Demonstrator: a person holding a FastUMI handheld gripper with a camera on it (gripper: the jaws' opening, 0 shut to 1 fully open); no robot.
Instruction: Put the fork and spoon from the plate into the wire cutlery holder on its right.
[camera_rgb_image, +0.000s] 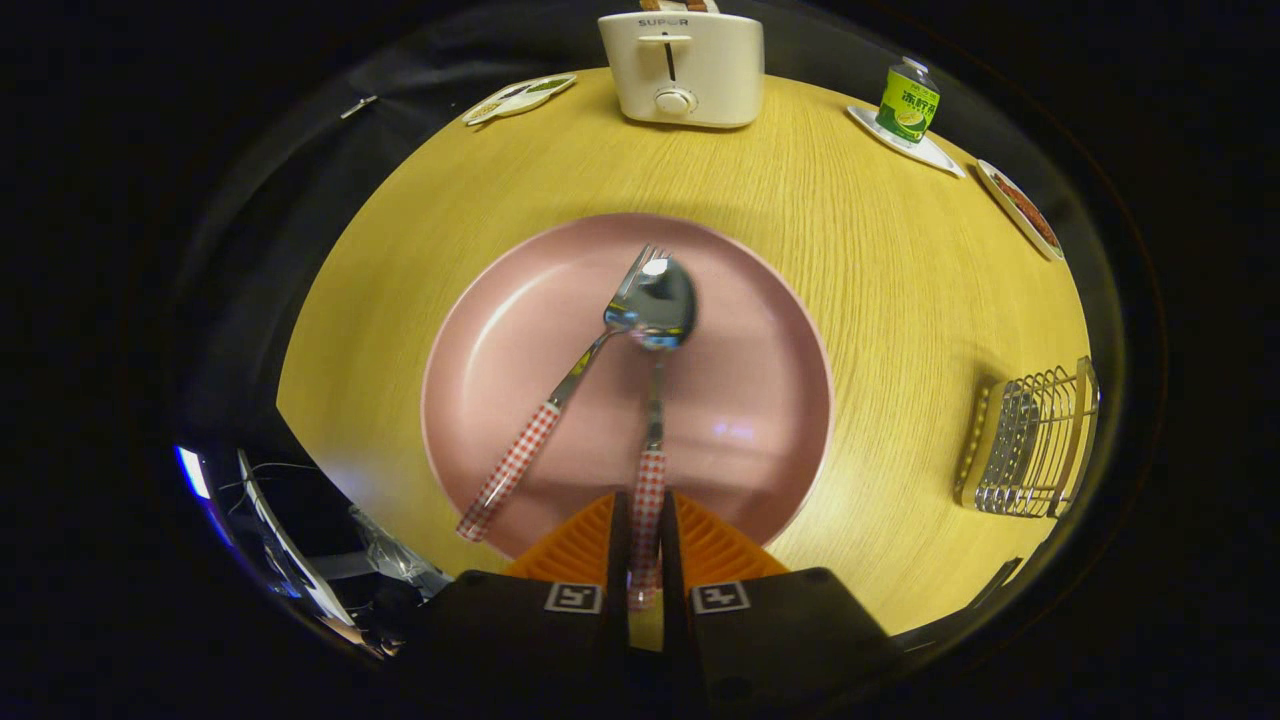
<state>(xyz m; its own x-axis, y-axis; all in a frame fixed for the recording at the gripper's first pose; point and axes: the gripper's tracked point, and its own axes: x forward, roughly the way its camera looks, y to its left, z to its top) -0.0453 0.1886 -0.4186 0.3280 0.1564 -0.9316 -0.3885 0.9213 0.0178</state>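
A pink plate (760, 400) lies on the round wooden table just ahead of my fingers. On it are a fork (560, 395) and a spoon (655, 400), both with red-and-white checked handles. The spoon's bowl overlaps the fork's tines near the plate's middle. My gripper (642, 510) is shut on the spoon's handle, which runs back between both fingers. The fork lies to the left of them, its handle end over the plate's rim. The wire cutlery holder (1030, 440) stands on the table to the right of the plate.
A white toaster (685, 68) stands at the far side of the table. A green can (908, 102) on a white tray and a small dish (1020, 208) are at the far right. Another small dish (520, 98) sits at the far left.
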